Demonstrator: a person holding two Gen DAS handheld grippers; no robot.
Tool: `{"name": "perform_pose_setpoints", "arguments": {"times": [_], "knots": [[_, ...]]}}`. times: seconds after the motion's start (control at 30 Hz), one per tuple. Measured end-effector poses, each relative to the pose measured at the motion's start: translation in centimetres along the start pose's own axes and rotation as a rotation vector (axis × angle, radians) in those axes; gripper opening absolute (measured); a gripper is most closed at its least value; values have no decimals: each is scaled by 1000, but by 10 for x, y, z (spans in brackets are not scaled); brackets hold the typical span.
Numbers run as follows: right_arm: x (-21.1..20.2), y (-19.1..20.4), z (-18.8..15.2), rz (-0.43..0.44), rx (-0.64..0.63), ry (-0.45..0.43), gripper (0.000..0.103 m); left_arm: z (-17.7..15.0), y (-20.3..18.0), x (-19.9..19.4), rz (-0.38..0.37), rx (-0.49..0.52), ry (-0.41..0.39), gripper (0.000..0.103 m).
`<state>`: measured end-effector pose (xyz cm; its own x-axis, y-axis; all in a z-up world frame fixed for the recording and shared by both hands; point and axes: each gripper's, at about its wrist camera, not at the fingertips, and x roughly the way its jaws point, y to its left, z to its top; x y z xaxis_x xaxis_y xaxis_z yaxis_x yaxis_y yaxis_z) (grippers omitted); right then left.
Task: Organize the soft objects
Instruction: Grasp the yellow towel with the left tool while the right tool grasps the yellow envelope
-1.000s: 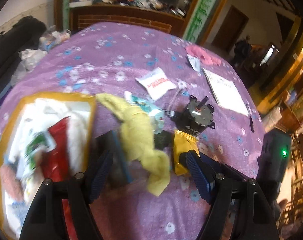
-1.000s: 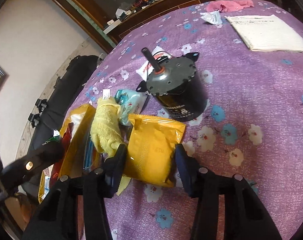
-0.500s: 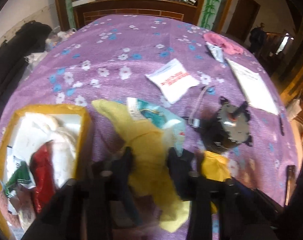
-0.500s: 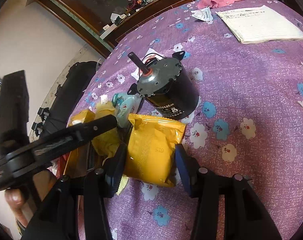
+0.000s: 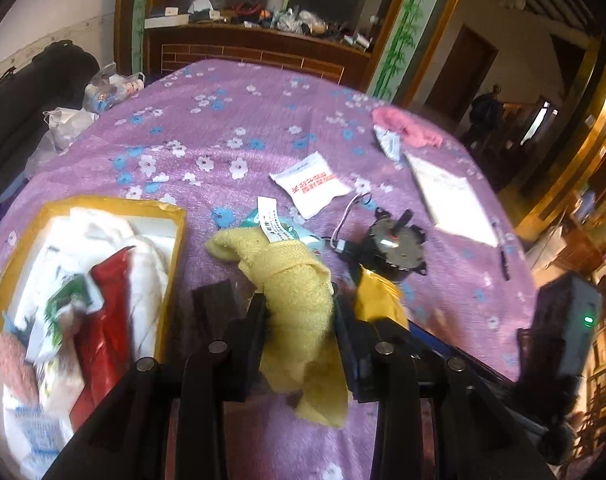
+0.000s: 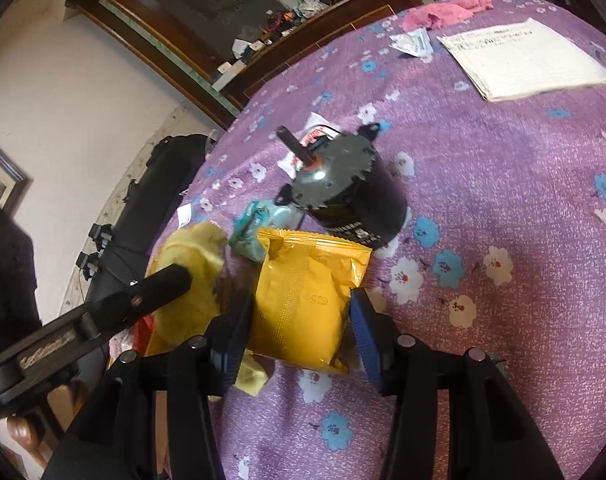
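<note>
My left gripper is shut on a yellow cloth, whose loose end hangs down to the purple flowered tablecloth. One of its black fingers shows against that cloth in the right wrist view. My right gripper is shut on a yellow foil packet, with a blue pad against each side. The packet lies just right of the cloth. A yellow-rimmed box at the left holds white soft items and a red bag.
A black motor stands just behind the packet, with a teal wipes pack beside it. Farther back lie a white sachet, a pink cloth and a paper pad. A cluttered wooden cabinet stands beyond the table.
My left gripper's jaws, wide apart around the yellow cloth a second ago, have closed on it. The right gripper and its yellow packet have kept still.
</note>
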<state>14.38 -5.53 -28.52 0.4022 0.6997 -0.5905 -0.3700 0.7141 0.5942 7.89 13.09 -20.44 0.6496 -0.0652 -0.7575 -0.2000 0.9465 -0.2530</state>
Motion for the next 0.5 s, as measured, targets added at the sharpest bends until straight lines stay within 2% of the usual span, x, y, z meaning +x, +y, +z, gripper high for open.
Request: {"name": "perform_pose_setpoints", "arguments": {"times": [0.17, 0.5], "knots": [[-3, 5, -1, 21, -16, -17, 48, -10, 6, -30, -59, -41, -43, 35], [-8, 14, -1, 36, -60, -53, 48, -25, 21, -68, -108, -100, -89, 35]]}}
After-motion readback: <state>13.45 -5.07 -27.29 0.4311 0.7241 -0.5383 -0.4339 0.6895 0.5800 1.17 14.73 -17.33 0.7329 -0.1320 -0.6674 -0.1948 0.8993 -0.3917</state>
